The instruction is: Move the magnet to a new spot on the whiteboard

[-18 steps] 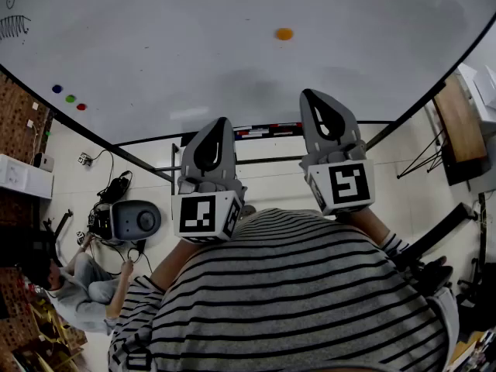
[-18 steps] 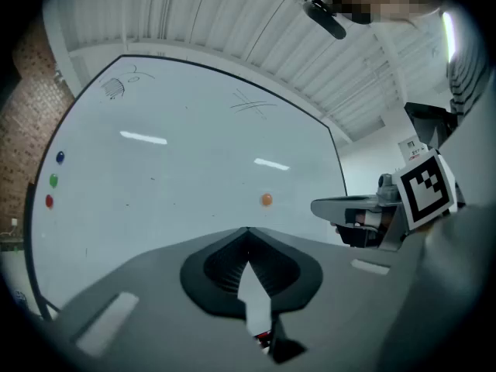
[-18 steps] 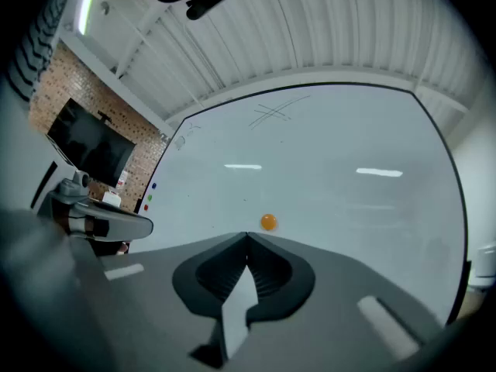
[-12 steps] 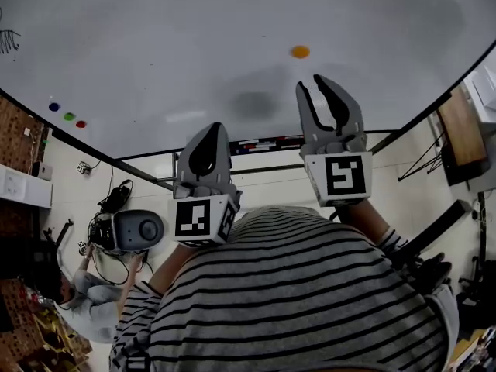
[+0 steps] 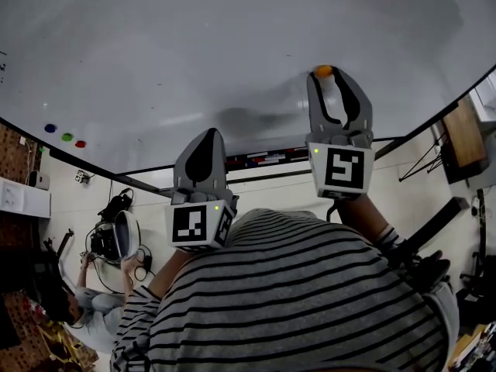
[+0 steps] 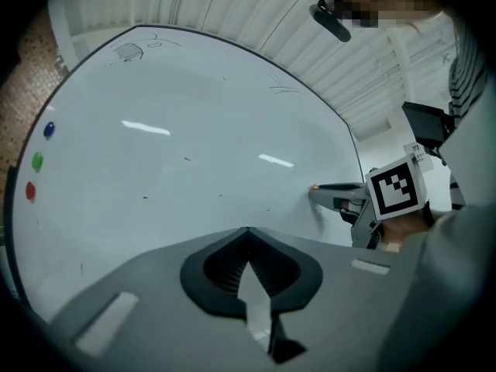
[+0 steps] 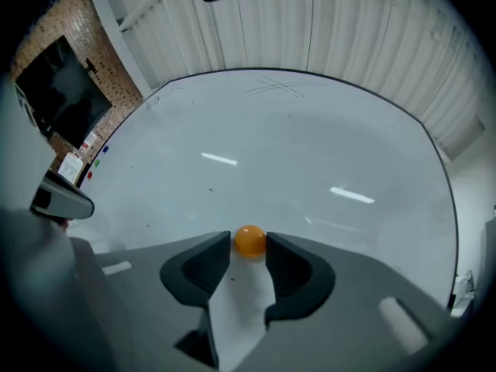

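Note:
A small orange magnet (image 5: pixel 323 70) (image 7: pixel 250 240) sticks to the whiteboard (image 5: pixel 194 45) (image 7: pixel 294 153). My right gripper (image 5: pixel 329 74) (image 7: pixel 249 243) is up against the board, open, with the magnet between its two fingertips; a thin gap shows on the left side. From the left gripper view, the right gripper (image 6: pixel 316 193) meets the board with an orange speck at its tip. My left gripper (image 5: pixel 209 133) (image 6: pixel 248 231) hangs back from the board, lower left of the right one, shut and holding nothing.
Blue (image 5: pixel 50 128), green (image 5: pixel 67 137) and red (image 5: pixel 80 143) magnets sit in a row at the board's left edge. A marker tray (image 5: pixel 263 159) runs under the board. A person (image 5: pixel 85 308) sits on the floor at lower left. A wooden table (image 5: pixel 465 134) stands at right.
The right gripper opened its jaws, then moved up to the board until its tips came round the orange magnet. The left gripper stayed shut and barely moved.

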Demonstrator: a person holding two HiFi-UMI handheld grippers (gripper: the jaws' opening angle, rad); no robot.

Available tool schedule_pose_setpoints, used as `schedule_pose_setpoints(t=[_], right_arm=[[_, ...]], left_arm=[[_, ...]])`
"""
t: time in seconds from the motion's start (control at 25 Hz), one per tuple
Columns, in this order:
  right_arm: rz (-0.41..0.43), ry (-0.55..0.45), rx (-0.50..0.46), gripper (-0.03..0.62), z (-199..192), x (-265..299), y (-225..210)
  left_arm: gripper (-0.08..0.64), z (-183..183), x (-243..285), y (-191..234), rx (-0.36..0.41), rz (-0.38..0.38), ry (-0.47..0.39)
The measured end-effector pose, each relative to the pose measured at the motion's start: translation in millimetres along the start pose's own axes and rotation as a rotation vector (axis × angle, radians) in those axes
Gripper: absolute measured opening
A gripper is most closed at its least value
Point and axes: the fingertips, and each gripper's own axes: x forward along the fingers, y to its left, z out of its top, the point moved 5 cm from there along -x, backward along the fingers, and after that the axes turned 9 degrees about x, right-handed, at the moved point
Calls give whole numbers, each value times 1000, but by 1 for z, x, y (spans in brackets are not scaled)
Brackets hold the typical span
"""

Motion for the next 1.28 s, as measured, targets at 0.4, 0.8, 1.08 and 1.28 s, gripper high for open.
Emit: schedule_pose_setpoints(t=[0.4, 0.8, 1.08, 1.28], right_arm=[[-26, 8, 10, 124, -6, 6, 4], [5, -29, 78, 124, 13, -49, -3], [68, -19, 117, 124, 29, -133, -32], [119, 33, 148, 126, 2, -159, -33]], left_arm=[[17, -13, 6, 11, -27, -4, 21], [17, 1, -11, -24, 11, -23, -14], [17, 28, -49, -101, 39, -22, -39], [17, 14, -59, -126, 44, -13, -29]])
